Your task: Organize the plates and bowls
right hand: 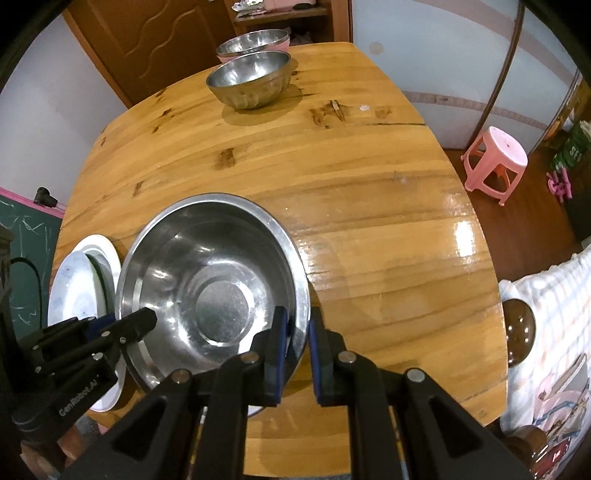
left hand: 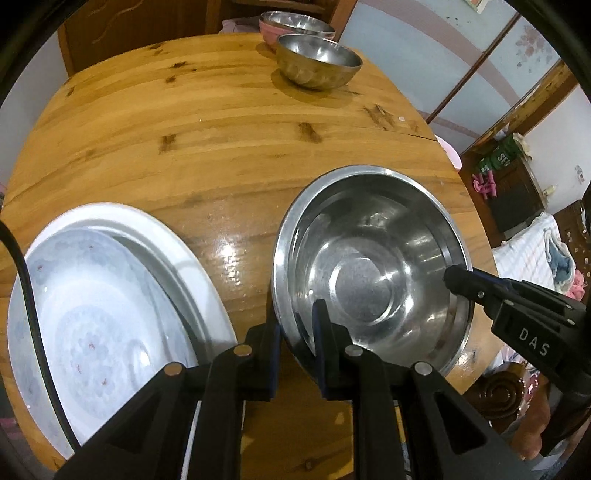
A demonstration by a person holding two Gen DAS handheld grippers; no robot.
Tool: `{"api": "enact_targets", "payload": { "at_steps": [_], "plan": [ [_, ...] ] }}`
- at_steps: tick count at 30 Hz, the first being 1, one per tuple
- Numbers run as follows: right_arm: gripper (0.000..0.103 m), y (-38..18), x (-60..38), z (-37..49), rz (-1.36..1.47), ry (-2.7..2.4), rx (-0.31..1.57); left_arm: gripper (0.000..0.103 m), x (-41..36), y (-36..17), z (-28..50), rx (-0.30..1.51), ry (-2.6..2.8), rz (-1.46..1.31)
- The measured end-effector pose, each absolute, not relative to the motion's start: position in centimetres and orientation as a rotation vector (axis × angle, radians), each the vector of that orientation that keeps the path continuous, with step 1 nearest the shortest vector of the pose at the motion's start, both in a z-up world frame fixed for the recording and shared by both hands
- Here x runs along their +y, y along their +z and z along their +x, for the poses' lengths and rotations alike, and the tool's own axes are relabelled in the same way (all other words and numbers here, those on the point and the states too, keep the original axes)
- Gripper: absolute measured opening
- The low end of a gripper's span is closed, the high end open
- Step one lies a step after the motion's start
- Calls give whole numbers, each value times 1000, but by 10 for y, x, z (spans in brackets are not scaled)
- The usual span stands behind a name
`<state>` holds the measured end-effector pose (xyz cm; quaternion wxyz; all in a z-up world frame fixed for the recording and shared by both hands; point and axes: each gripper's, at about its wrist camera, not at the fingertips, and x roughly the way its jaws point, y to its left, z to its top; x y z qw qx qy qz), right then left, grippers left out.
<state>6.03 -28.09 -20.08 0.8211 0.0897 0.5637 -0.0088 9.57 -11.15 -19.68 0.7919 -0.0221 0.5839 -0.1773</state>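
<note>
A large steel bowl (left hand: 373, 258) (right hand: 214, 284) stands on the round wooden table (left hand: 221, 140). My left gripper (left hand: 297, 332) is shut on its near left rim, one finger inside and one outside. My right gripper (right hand: 297, 343) is shut on its right rim the same way; it shows in the left wrist view (left hand: 458, 278), and the left one shows in the right wrist view (right hand: 142, 321). A stack of white plates (left hand: 107, 306) (right hand: 79, 280) lies to the left of the bowl. A small steel bowl (left hand: 319, 61) (right hand: 249, 79) and a pink-sided bowl (left hand: 291, 26) (right hand: 255, 42) stand at the far edge.
A pink stool (right hand: 496, 158) stands on the floor right of the table. A black cable (left hand: 33, 314) crosses the plates in the left wrist view. A wooden door (right hand: 147, 40) and a shelf are behind the table. A bed with cloth (right hand: 554, 314) is at the right.
</note>
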Motion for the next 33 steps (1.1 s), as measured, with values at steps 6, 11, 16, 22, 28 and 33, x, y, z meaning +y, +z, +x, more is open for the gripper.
{"api": "enact_targets", "payload": {
  "at_steps": [6, 11, 16, 22, 28, 33],
  "plan": [
    [12, -198, -278, 61, 163, -17, 1180, 30, -110, -197, 96, 1234, -407, -81],
    [13, -198, -277, 57, 141, -17, 1157, 56, -107, -183, 89, 1130, -398, -87],
    [22, -196, -280, 52, 159, -3, 1129, 67, -102, -168, 86, 1046, -381, -96],
    [42, -176, -277, 45, 133, 0, 1041, 68, -94, -159, 85, 998, -361, -113],
    [42, -167, -273, 41, 118, -8, 1021, 69, -86, -151, 82, 987, -341, -128],
    [42, -158, -266, 33, 97, -15, 986, 74, -73, -143, 75, 960, -313, -155]
  ]
}}
